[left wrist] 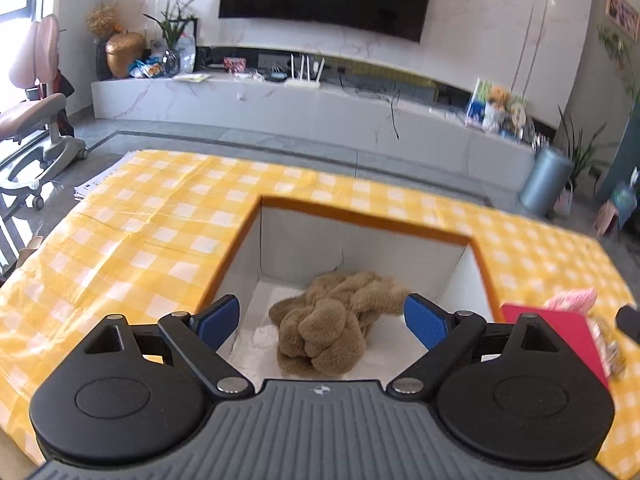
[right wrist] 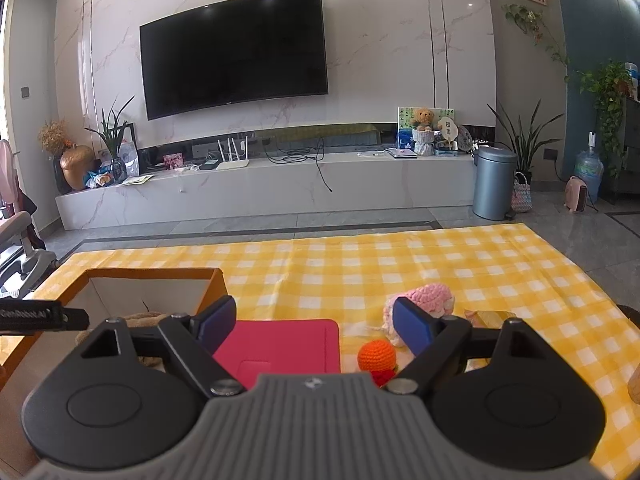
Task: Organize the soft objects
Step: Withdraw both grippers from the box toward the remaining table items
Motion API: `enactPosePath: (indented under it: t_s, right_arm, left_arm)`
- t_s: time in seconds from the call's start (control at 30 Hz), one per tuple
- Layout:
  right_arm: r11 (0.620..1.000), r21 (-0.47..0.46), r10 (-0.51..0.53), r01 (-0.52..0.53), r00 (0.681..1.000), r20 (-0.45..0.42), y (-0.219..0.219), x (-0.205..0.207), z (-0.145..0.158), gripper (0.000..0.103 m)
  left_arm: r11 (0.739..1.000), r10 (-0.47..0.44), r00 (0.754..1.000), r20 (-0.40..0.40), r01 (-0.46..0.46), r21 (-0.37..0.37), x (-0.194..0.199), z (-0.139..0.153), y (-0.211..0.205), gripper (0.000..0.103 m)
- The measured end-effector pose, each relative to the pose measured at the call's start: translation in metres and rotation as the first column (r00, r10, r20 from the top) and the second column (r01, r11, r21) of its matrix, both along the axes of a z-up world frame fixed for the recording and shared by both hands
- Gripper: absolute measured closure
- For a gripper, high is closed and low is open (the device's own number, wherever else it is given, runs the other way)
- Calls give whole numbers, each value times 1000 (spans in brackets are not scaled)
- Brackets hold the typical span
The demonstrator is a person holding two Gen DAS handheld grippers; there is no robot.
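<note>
Now the left gripper hangs wide and empty above the brown plush lying in the box, while the right gripper, also wide and empty, could shove the orange ball or pink toy away if it reaches carelessly.

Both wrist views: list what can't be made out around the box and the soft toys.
- Brown plush, left wrist view: crumpled in the box, so what it is stays unclear.
- Box interior, right wrist view: mostly hidden by the right gripper.
- Orange crochet toy, right wrist view: lower part behind the gripper body.
- Pink crochet toy: partly covered by a finger.
- Red mat: near edge hidden.
</note>
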State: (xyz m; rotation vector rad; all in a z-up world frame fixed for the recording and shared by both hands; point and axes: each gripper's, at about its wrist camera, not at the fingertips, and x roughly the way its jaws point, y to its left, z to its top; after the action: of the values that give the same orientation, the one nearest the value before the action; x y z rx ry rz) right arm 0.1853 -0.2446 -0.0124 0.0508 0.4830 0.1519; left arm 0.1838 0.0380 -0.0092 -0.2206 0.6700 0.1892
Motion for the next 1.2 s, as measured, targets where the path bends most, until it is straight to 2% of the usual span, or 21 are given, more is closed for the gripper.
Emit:
enactPosePath:
  t_s: [0.1, 0.3, 0.4, 0.5, 0.6, 0.7, 0.93, 1.07, 1.2]
  right_arm:
    - [1000, 4, -1, 1, 1000, 5, -3, -1, 2, 19]
    - [1000, 7, -3, 3, 1000, 24, -13, -6, 13, 19]
    - [1000, -16, -8, 9, 999, 46, -19, -13, 21, 19]
    - [997, -71, -18, 23, 997, 71, -30, -19, 31, 18]
    - [980, -196, -4, 21, 996, 90, -37, -29, 35, 15]
    - [961, -276, 1, 26, 995, 97, -49, -37, 37, 15]
    - [968, -234, -61, 86, 992, 111, -113, -50, 51, 14]
    - [980, -143, -131, 135, 991, 41, -149, -49, 48, 14]
    - [980, -92, -178, 176, 984, -21, -172, -41, 34, 14]
  left_arm:
    - [1000, 3, 1000, 28, -3, 3, -6, 8, 0, 0]
    - [994, -22, 995, 96, 12, 105, -19, 25, -15, 0]
    - [995, -53, 991, 126, 42, 93, -24, 33, -23, 0]
    - [995, -78, 984, 157, 66, 80, -32, 42, -31, 0]
    - [997, -25, 982, 186, 10, 82, -43, 50, -40, 0]
    - [996, -28, 980, 196, 11, 89, -53, 58, -48, 0]
    - [994, -69, 976, 205, 51, 93, -79, 72, -76, 0]
    - [986, -139, 968, 210, 117, 116, -83, 77, -103, 0]
    - [967, -231, 953, 196, 202, 155, -80, 72, -142, 0]
